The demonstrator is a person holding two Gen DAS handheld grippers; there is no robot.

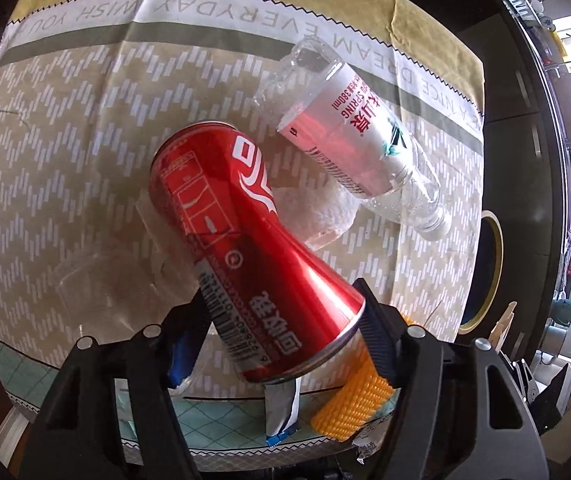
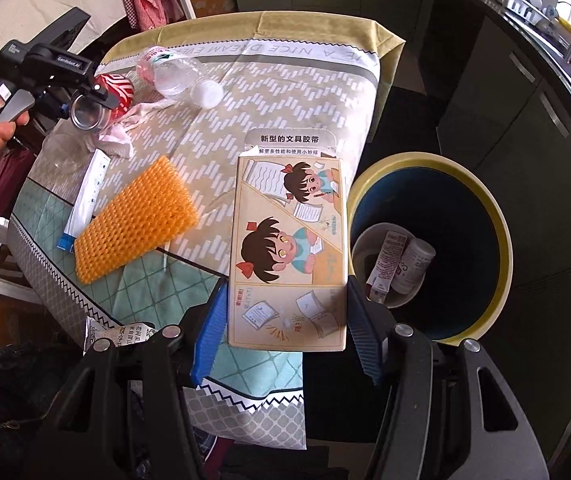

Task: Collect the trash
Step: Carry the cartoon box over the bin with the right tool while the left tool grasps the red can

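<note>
My left gripper (image 1: pixel 285 320) is shut on a red cola can (image 1: pixel 241 240) and holds it tilted above the table; it also shows in the right wrist view (image 2: pixel 109 96). A clear plastic bottle (image 1: pixel 361 140) lies on the tablecloth beyond the can, with crumpled white tissue (image 1: pixel 317 208) beside it. My right gripper (image 2: pixel 285 328) is shut on a cartoon-printed cardboard box (image 2: pixel 289 240), held over the table's edge next to the yellow-rimmed trash bin (image 2: pixel 497 208). The bin holds a paper cup, a tube and a small bottle.
On the table lie an orange foam net (image 2: pixel 133 220), a white wrapper with blue end (image 2: pixel 85 204), a clear plastic piece (image 2: pixel 61 152) and a printed packet (image 2: pixel 121 332) at the near edge. Dark cabinets (image 2: pixel 525 100) stand at right.
</note>
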